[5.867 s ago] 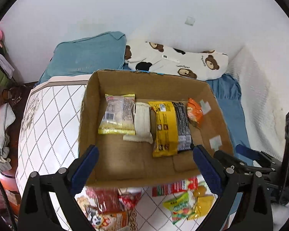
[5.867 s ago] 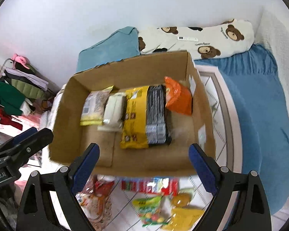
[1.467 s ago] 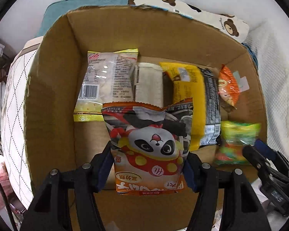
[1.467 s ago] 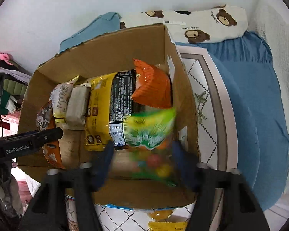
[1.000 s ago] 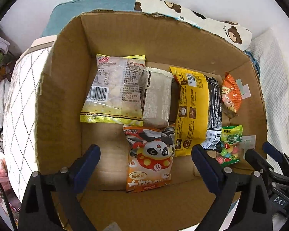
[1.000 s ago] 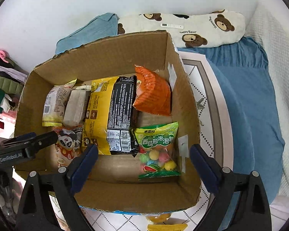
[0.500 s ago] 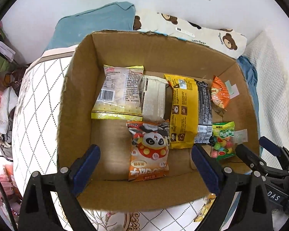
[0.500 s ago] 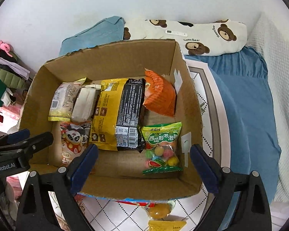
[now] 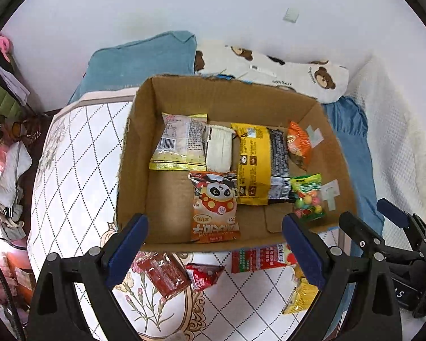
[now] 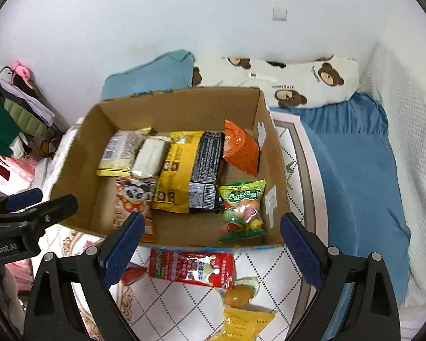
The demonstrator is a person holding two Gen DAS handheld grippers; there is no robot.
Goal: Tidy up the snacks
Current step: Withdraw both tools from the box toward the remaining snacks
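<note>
Quilted bed (image 9: 79, 170) under your wide-open, empty left tongs (image 9: 215, 253) and right tongs (image 10: 210, 247) carries a light, crinkly red foil snack packet (image 10: 191, 267) lying before the brown cardboard box (image 10: 272, 167); pinch its stiffer sealed edge.

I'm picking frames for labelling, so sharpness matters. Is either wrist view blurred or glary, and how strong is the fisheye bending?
Left wrist view: sharp, panda packet print readable, cardboard box edges bowed, dark corners. Right wrist view: slightly soft at the left, glare on the red packet, same bowing; light even, shadows soft.
</note>
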